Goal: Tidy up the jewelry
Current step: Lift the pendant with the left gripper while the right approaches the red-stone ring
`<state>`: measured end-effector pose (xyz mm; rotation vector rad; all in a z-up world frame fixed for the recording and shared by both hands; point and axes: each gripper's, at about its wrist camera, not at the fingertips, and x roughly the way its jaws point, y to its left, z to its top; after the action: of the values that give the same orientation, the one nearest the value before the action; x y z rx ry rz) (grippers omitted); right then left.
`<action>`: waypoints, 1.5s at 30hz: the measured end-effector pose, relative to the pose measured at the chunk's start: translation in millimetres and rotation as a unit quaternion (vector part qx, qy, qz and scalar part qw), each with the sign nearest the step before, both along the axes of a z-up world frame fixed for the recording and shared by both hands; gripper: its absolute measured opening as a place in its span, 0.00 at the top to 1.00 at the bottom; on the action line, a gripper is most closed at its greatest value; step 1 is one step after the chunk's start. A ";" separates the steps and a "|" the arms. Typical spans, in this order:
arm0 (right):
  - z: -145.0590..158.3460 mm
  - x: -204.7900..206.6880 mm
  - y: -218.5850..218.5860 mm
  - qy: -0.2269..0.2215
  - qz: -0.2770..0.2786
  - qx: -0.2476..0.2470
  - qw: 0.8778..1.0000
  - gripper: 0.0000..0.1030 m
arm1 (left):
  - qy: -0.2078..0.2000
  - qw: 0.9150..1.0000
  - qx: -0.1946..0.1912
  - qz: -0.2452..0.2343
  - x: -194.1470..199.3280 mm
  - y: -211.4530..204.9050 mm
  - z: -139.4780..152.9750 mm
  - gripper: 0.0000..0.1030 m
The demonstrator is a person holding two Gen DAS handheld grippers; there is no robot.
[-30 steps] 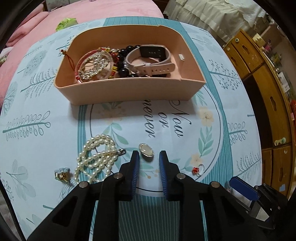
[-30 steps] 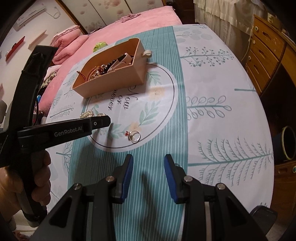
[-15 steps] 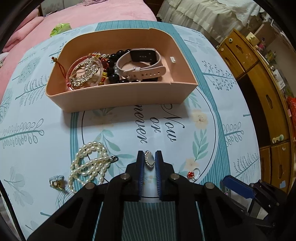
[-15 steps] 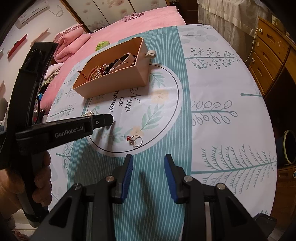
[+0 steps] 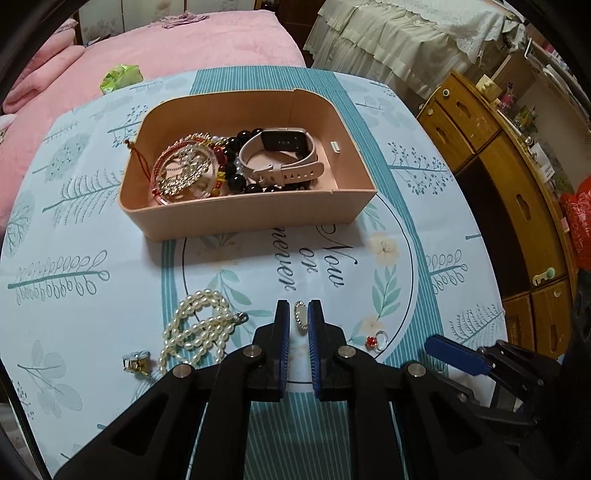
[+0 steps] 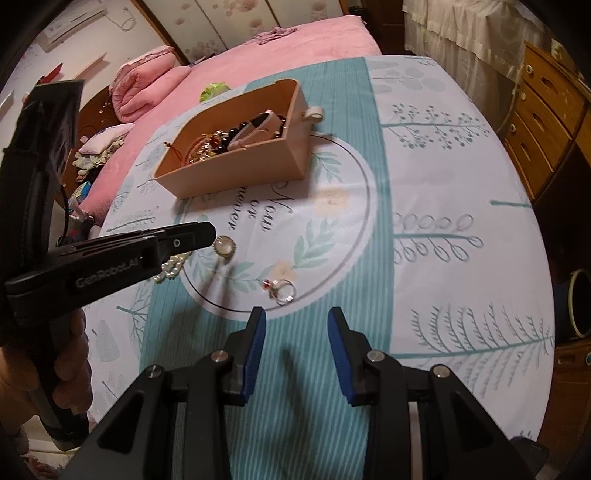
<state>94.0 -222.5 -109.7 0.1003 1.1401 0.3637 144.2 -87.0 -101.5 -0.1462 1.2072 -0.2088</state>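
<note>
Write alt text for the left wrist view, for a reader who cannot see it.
The left gripper pinches a small oval brooch above a floral tablecloth. Behind it a tan box holds a watch and beads; a pearl necklace and red-stone ring lie loose.

A bedroom in a home: a bed with a pink cover fills the upper left, frilled pale curtains hang at the top, wooden drawers line the right edge, and a wall air conditioner sits upper left.
</note>
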 end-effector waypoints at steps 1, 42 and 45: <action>0.0 1.4 1.9 -0.001 0.003 0.001 1.000 0.66 | 0.003 1.000 -0.005 0.001 0.0 2.3 -0.8 0.92; -18.1 -46.9 21.5 -0.053 -0.100 0.025 0.993 0.66 | -0.114 0.865 0.081 -0.483 -10.0 -22.5 -16.4 0.77; -17.6 -48.7 21.7 -0.054 -0.106 0.026 0.993 0.66 | -0.116 0.861 0.076 -0.489 -10.4 -25.0 -17.6 0.84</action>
<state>45.2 -200.9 -127.3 0.2424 1.0019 0.2063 133.8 -111.9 -119.2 0.6415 0.9573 -0.9877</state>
